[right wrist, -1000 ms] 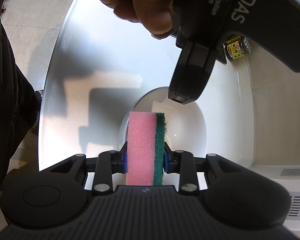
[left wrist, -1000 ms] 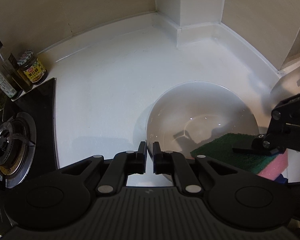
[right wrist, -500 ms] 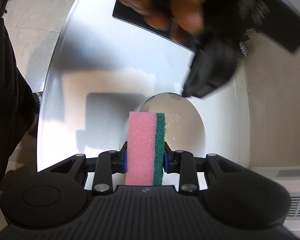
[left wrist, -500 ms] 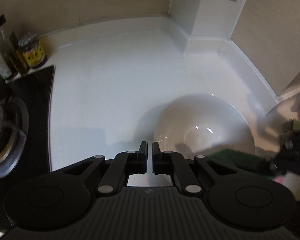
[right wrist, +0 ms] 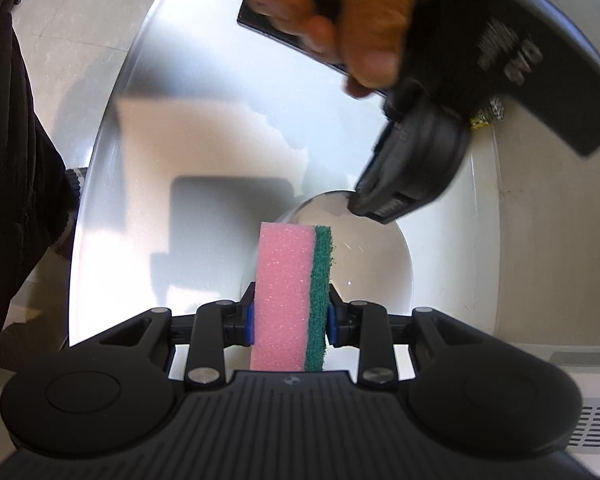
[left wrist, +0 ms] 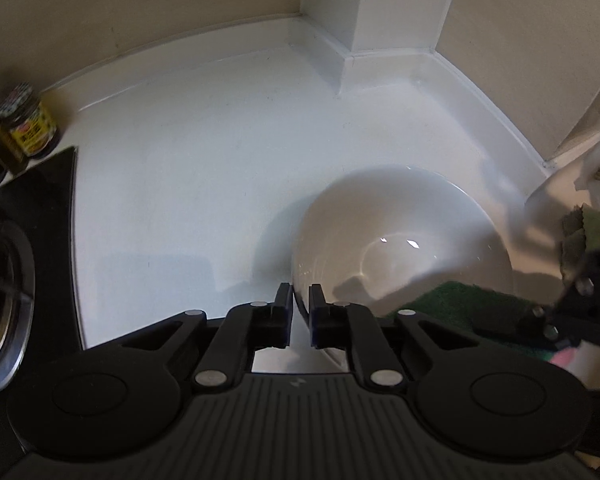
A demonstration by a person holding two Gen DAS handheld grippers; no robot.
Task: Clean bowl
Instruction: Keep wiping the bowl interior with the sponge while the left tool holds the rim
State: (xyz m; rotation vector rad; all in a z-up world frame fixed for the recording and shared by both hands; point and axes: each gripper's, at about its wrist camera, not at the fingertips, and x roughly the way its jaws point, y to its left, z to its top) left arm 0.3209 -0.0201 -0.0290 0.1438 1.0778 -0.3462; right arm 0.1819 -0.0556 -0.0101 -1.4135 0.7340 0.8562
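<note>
A white bowl (left wrist: 400, 248) (right wrist: 376, 264) stands on the white counter (left wrist: 204, 168). My left gripper (left wrist: 300, 308) (right wrist: 364, 204) is at the bowl's rim, which runs into the narrow gap between the fingers. Its jaws are opening, and I cannot tell whether the pads touch the rim. A hand (right wrist: 364, 32) holds this gripper. My right gripper (right wrist: 290, 316) (left wrist: 540, 320) is shut on a pink sponge (right wrist: 284, 296) with a green scouring side (left wrist: 452, 300). The sponge hangs over the bowl's opposite edge.
A yellow-labelled jar (left wrist: 28, 128) (right wrist: 488, 114) and bottles stand at the back left beside a black hob (left wrist: 48, 240) with a gas burner (left wrist: 0, 280). A white wall column (left wrist: 380, 20) juts into the counter's back. A person's dark clothing (right wrist: 4, 160) is past the counter's front edge.
The left gripper drew away from the bowl, then came back down to its rim, and its fingers parted a little. The right gripper and the sponge kept still.
</note>
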